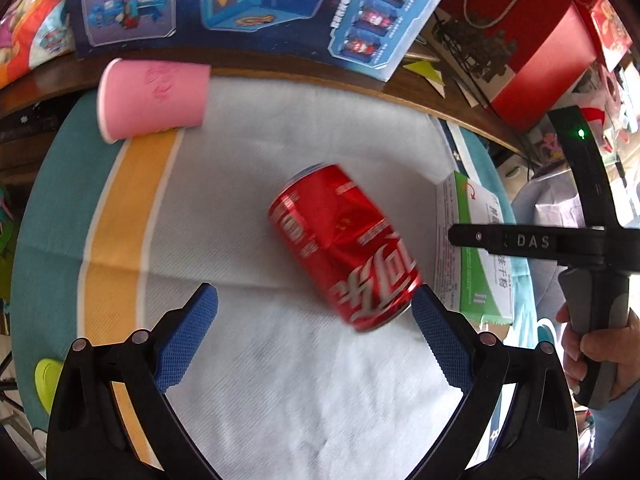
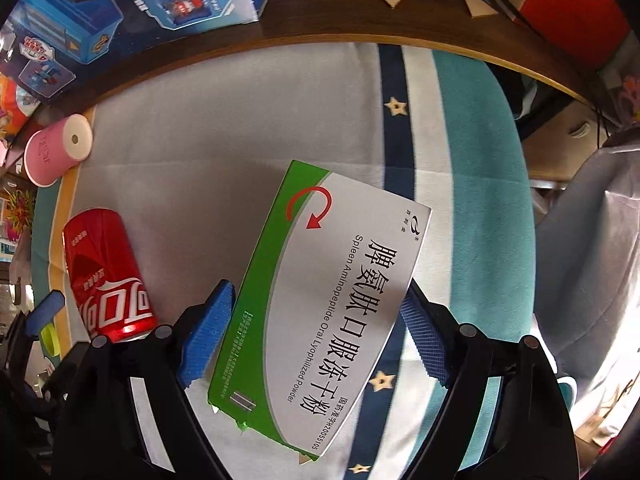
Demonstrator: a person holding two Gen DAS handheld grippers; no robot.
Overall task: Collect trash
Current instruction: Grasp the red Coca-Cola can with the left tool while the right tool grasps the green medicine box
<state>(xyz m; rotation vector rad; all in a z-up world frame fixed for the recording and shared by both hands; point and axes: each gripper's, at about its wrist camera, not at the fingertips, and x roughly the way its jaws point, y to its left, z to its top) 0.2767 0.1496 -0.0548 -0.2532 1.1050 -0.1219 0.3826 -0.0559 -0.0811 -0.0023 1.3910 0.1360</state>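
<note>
While both wrist views are bent by the lens, some parts are hard to read. From the right wrist, the right gripper [image 2: 316, 320] stands with jaws wide apart around the green-and-white cardboard medicine box [image 2: 320, 304], which lies flat on the striped cloth [image 2: 224, 128]; whether the blue pads [image 2: 208, 332] press on the box sides, I cannot tell, bc the box edge hides the contact. The box's near corner looks torn.

From the left wrist, the left gripper [image 1: 316, 332] is spread apart w/ nothing between its pads. The red aluminium drink can [image 1: 344, 244] lies on its side just ahead; its lower end is just beside the right-hand pad [image 1: 440, 340], and it is blurred. The pink paper cup [image 1: 154, 98] lies on its side at the cloth's far edge, near the blue printed toy carton [image 1: 240, 4]. A hand [image 1: 596, 352] holding the other tool's handle is cut off at the right. White cloth around the can is free on the left side.
</note>
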